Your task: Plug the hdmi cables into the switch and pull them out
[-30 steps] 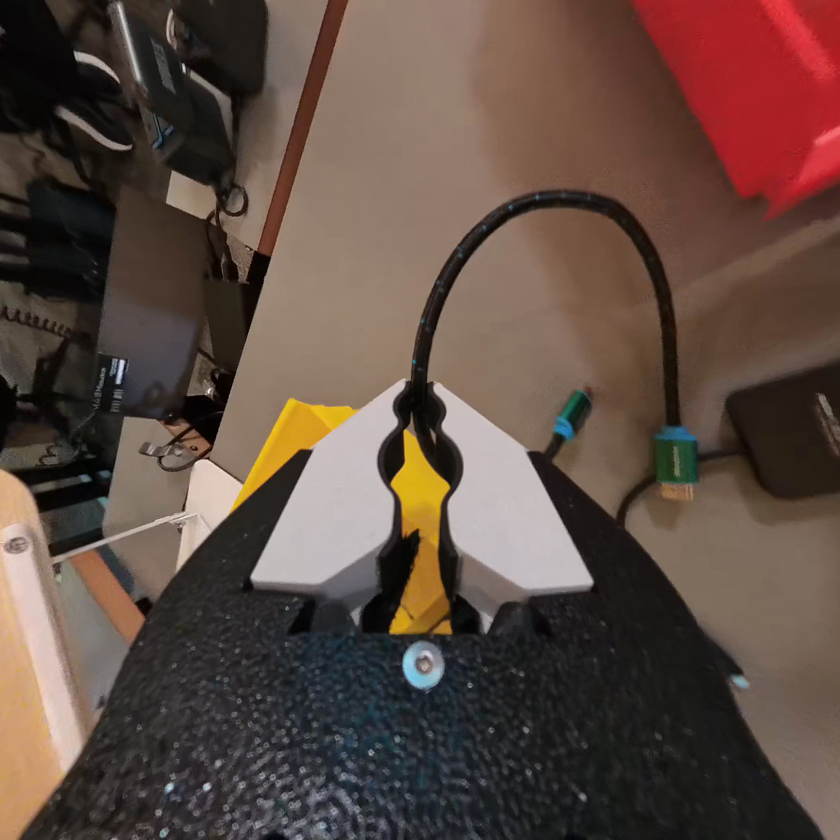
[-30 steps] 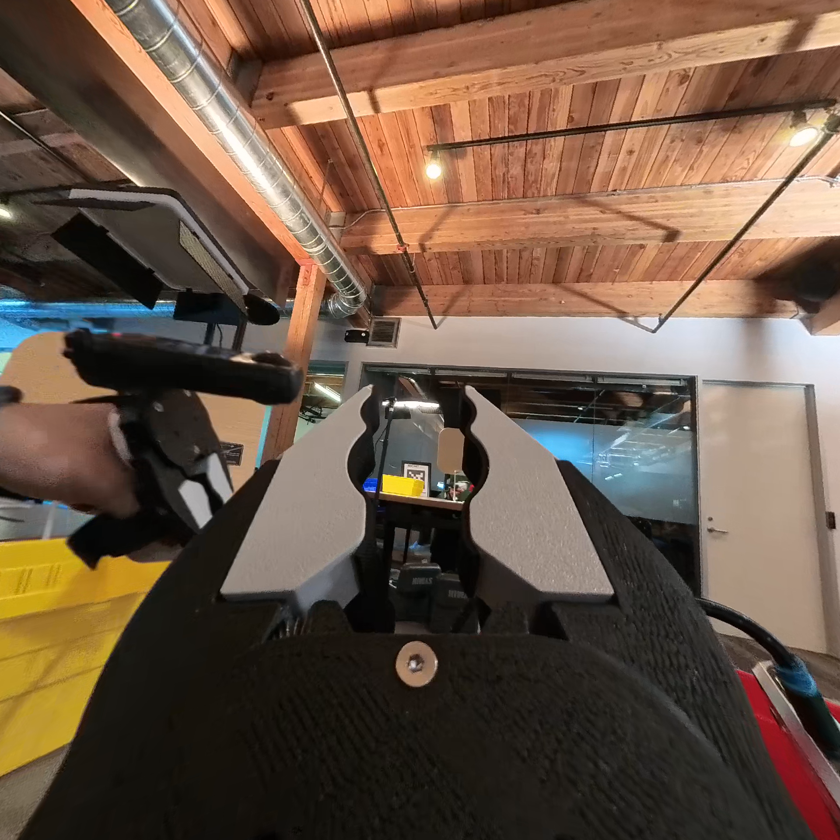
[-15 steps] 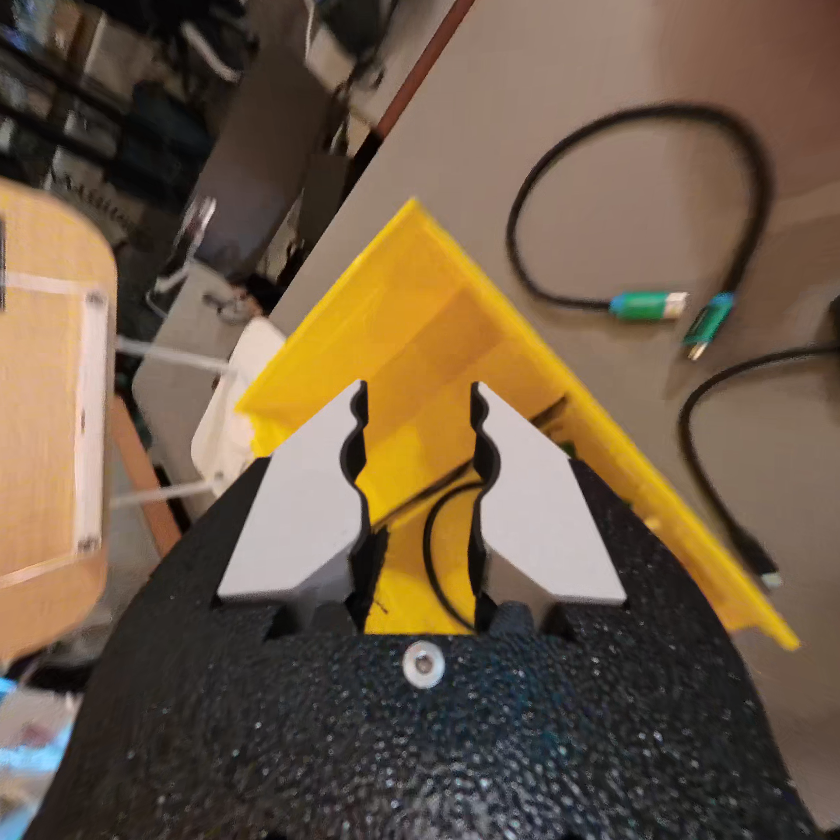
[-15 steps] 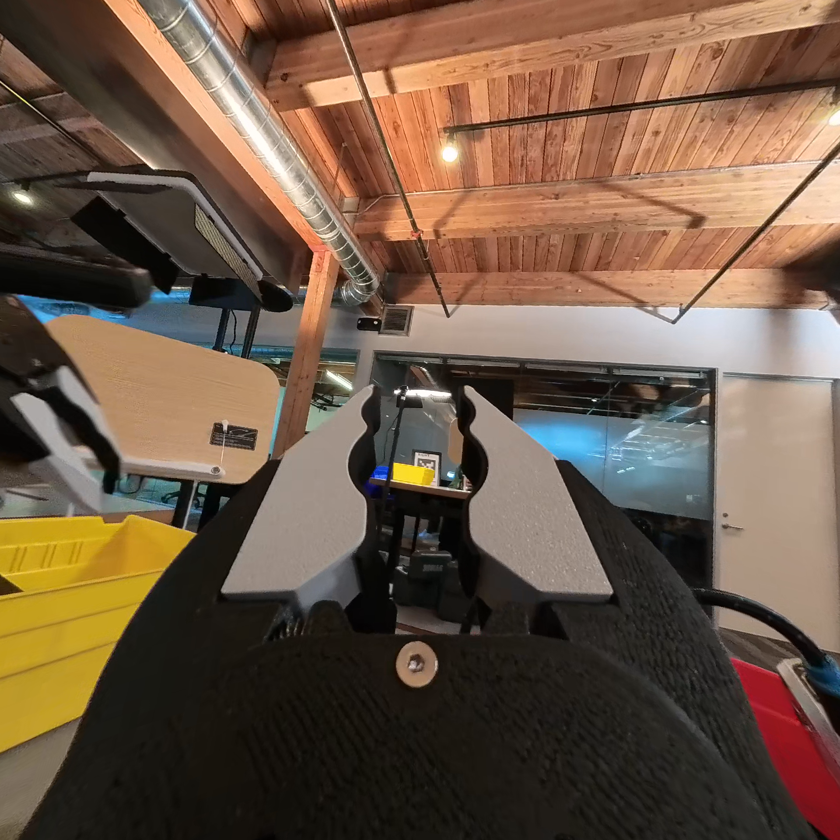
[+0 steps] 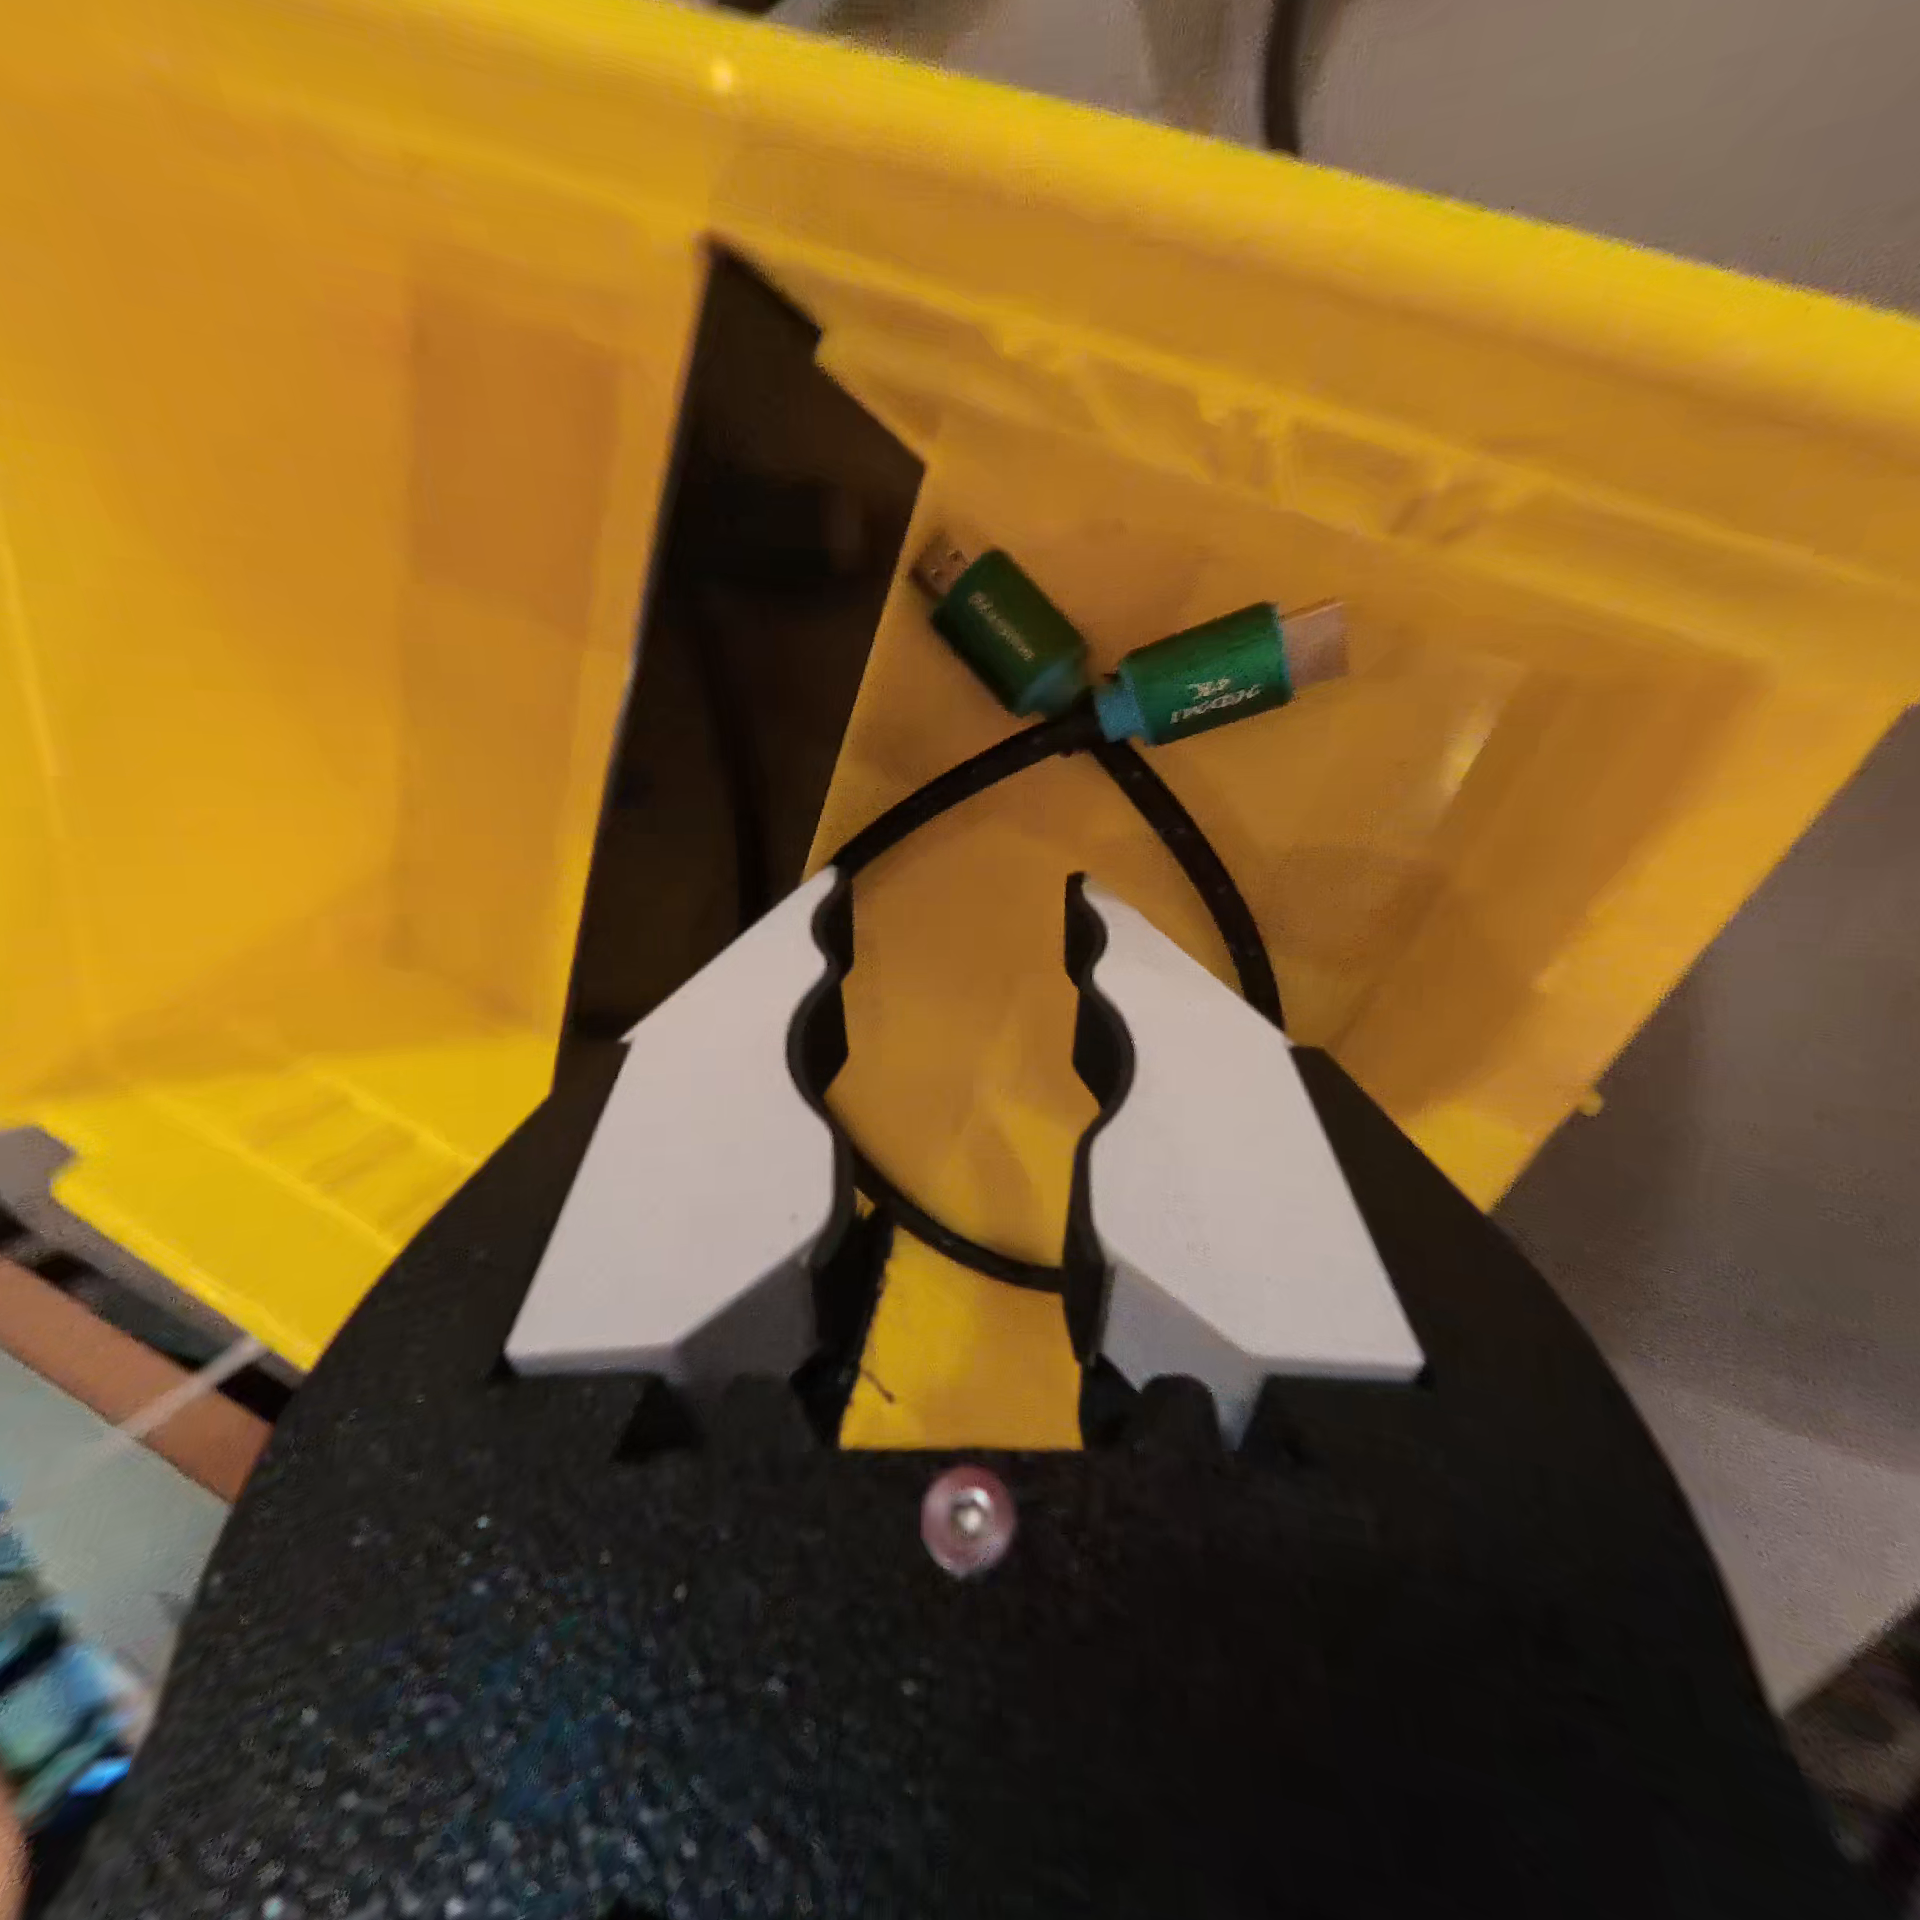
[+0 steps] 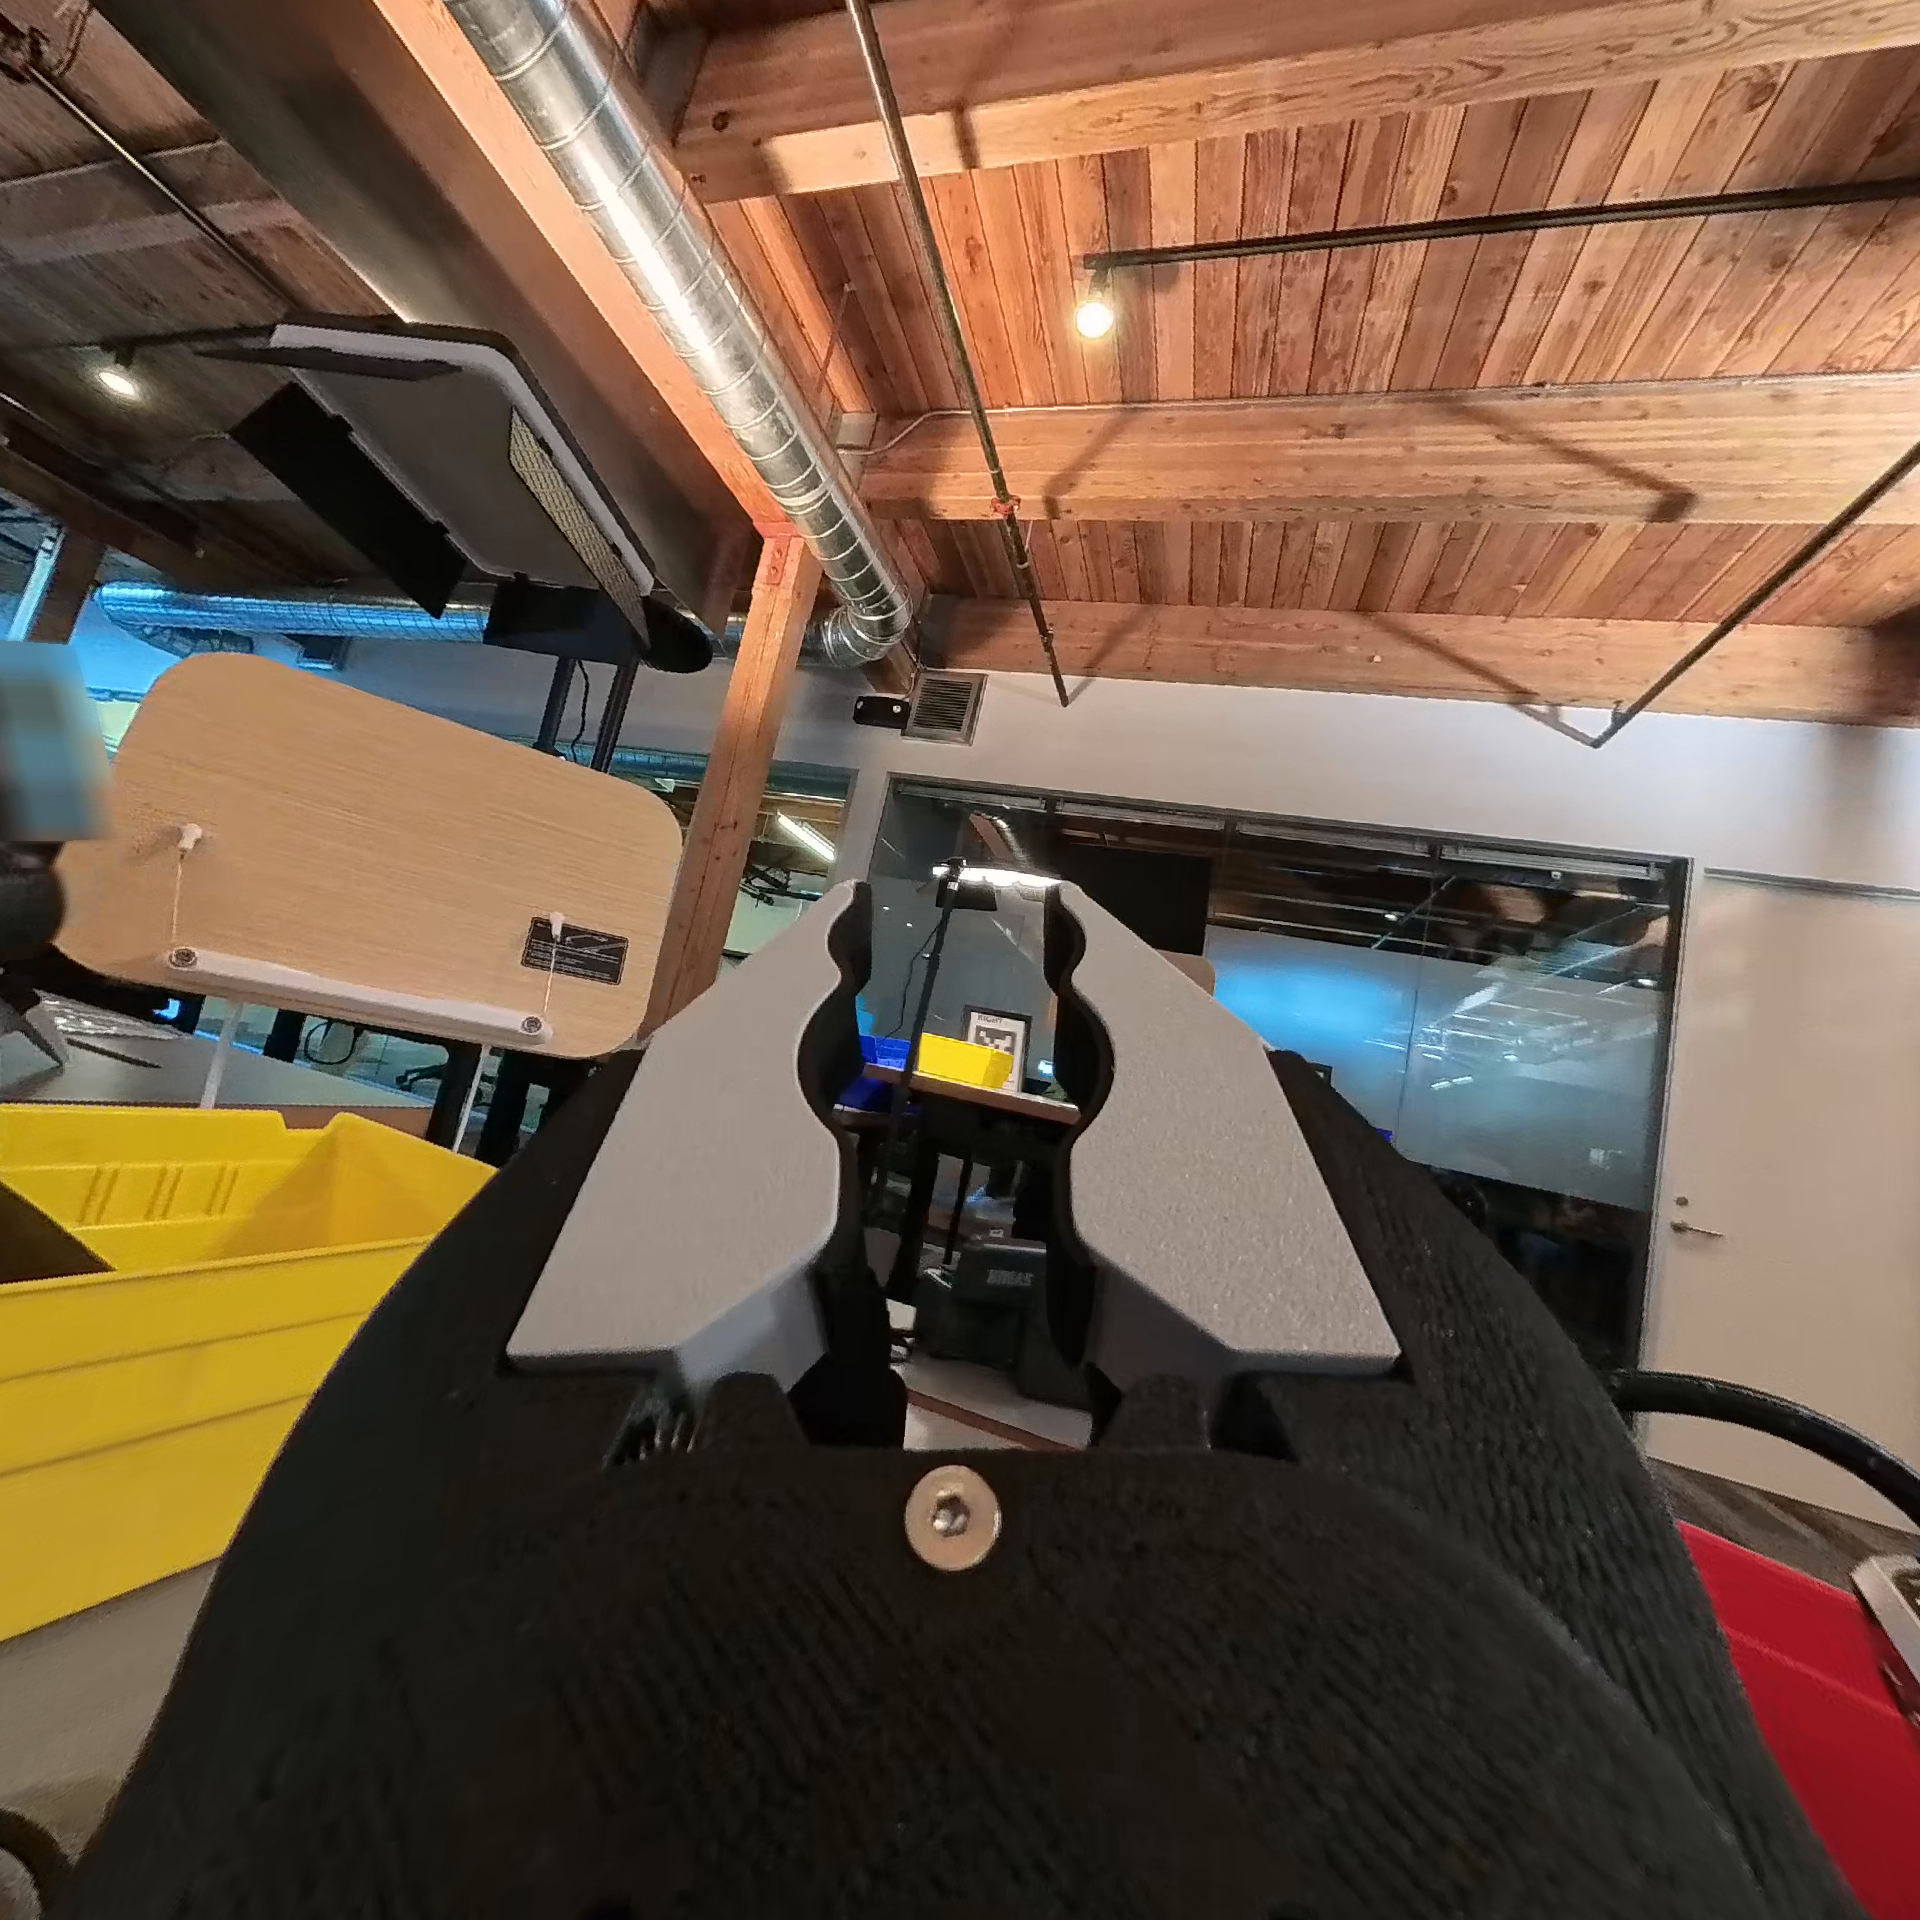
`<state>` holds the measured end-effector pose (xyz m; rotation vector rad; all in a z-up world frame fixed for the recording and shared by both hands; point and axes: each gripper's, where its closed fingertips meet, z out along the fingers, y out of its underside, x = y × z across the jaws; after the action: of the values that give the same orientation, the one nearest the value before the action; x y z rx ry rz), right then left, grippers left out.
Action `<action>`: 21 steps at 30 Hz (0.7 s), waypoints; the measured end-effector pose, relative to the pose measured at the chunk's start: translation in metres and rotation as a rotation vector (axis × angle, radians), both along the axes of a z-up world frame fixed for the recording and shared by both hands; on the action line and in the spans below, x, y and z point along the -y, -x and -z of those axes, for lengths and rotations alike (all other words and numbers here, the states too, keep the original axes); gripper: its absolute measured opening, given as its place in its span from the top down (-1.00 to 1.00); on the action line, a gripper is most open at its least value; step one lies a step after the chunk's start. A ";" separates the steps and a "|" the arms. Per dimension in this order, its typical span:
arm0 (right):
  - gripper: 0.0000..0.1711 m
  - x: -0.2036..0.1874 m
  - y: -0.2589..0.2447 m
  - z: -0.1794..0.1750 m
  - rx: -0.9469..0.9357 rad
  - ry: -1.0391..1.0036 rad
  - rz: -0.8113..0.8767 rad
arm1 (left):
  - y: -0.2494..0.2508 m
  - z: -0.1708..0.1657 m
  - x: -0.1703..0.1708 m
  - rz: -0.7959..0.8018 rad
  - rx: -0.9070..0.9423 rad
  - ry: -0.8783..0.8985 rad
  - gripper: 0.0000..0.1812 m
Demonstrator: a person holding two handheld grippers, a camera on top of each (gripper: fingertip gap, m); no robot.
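The yellow plastic bin (image 5: pixel 1039 260) fills most of the left wrist view, its open interior facing the camera, with a dark divider panel (image 5: pixel 727 644) standing inside it. In the right wrist view the same bin (image 6: pixel 187 1340) sits low at the left, and beyond it are a tilted light-wood board (image 6: pixel 374 842), a silver duct (image 6: pixel 686 270) running under the plank ceiling, and a glass-walled room behind. A red bin (image 6: pixel 1808 1683) shows at the lower right corner of that view, with a thick black cable (image 6: pixel 1766 1429) arching above it.

The left claw (image 5: pixel 956 883) hangs over the bin's interior with its grey fingers (image 5: pixel 717 1122) spread apart, gripping nothing. The right claw (image 6: pixel 951 894) points up and out toward the room, also spread and empty.

The HDMI cable (image 5: pixel 1205 862), black and braided, lies in a loop on the bin's floor; part of the loop passes under the gap of the left claw. Its two green connectors (image 5: pixel 1216 675) rest crossed over each other just right of the divider, metal tips pointing toward the far wall. The switch is not visible in either view
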<state>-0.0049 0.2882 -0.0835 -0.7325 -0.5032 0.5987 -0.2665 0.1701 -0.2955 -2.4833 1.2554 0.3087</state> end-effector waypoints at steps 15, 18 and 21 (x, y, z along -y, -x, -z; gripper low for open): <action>0.63 -0.003 -0.003 -0.001 -0.023 0.025 -0.015 | -0.002 0.028 -0.017 0.113 -0.100 0.161 0.70; 0.63 -0.002 -0.003 -0.002 -0.025 0.025 -0.018 | 0.000 0.029 -0.013 0.113 -0.124 0.174 0.79; 0.63 -0.002 -0.003 -0.002 -0.025 0.025 -0.020 | 0.001 0.028 -0.013 0.103 -0.151 0.162 0.80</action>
<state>-0.0017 0.2904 -0.0818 -0.7437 -0.4814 0.6329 -0.2677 0.1828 -0.3233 -2.5582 1.5192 0.3879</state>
